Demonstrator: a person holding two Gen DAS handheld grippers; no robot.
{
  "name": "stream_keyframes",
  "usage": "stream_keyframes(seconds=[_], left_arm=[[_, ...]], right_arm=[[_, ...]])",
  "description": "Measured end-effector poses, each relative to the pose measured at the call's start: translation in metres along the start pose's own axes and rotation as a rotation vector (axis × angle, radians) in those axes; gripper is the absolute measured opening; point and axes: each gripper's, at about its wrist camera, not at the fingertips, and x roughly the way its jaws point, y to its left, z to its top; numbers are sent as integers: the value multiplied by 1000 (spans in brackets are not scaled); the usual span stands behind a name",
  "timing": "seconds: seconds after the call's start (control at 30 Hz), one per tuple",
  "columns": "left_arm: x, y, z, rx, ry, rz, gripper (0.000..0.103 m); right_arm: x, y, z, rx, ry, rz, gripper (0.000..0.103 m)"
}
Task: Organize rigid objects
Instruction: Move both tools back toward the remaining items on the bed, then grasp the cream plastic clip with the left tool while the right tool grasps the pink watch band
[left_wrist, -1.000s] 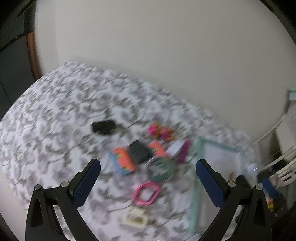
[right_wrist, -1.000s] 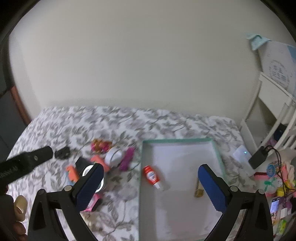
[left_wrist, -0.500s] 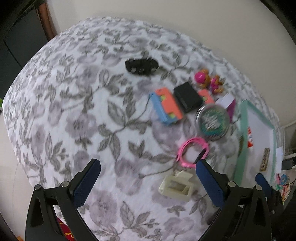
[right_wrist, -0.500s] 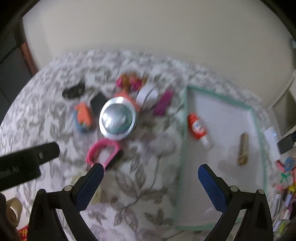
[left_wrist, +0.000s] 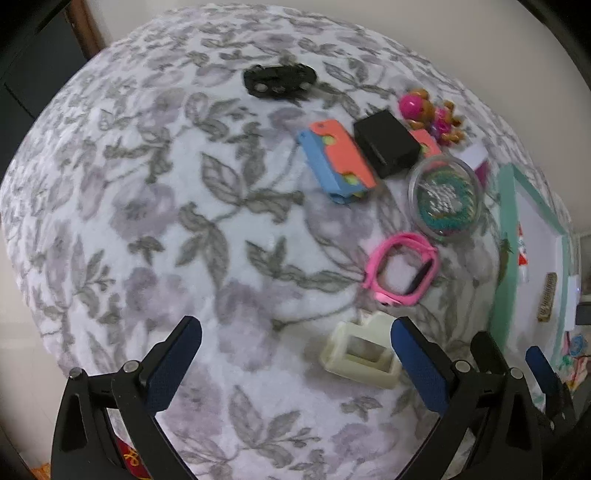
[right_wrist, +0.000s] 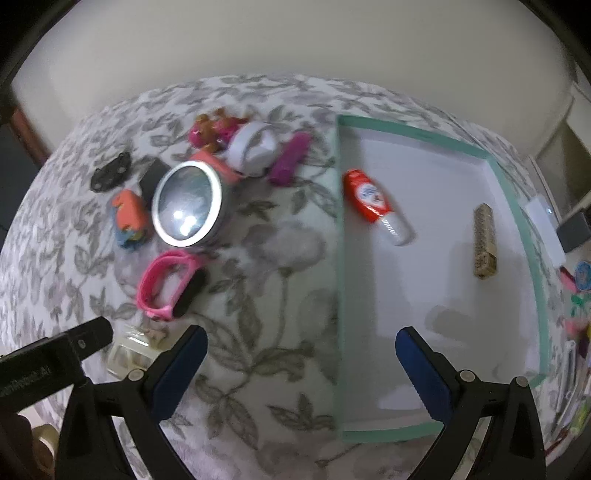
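Several small objects lie on a floral cloth: a cream plastic frame (left_wrist: 360, 354), a pink wristband (left_wrist: 400, 268) (right_wrist: 168, 286), a round tin (left_wrist: 445, 197) (right_wrist: 190, 205), an orange and blue case (left_wrist: 338, 160), a black box (left_wrist: 386, 142) and a black clip (left_wrist: 279, 79). A green-rimmed white tray (right_wrist: 338, 266) holds a red and white bottle (right_wrist: 375, 205) and a gold bar (right_wrist: 484, 240). My left gripper (left_wrist: 295, 365) is open above the cloth, the cream frame by its right finger. My right gripper (right_wrist: 301, 373) is open over the tray's left rim.
Pink toy figures (right_wrist: 212, 131), a white band (right_wrist: 253, 147) and a purple stick (right_wrist: 290, 158) lie at the back of the pile. A white shelf with clutter (right_wrist: 570, 280) stands right of the tray. A wall runs behind the cloth.
Both grippers have tilted down and come closer to the cloth. The objects now look larger and nearer. Both stay open and empty.
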Motion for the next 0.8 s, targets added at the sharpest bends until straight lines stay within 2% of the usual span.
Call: stream_keyframes(seconds=[0.13,0.3,0.47,0.53,0.6,0.7,0.73,0.8], left_arm=[[2,-8,-3,34,13,-8,82],[8,-29,-10,110,43,-24,82],[14,-57,-18,208,50,14,79],[16,-62,-18,213,65,-11,58],[17,-69,-19,208,72,-43,53],[16,-74,-21,214,58,-30,51],[16,-73,-19,204,52,-31,42],[9,-58,-14,168,28,-35,38]], right_arm=[[-2,-14,4,45,-10,-32,103],[-4,-28,14,125,-39,-42,103],[-5,-29,15,131,-49,-35,103],[-5,-27,15,123,-50,-27,103],[-6,-23,16,112,-55,-13,103],[-7,-16,15,95,-61,12,103],[-6,-13,16,91,-64,26,103],[-4,-8,17,87,-64,50,103]])
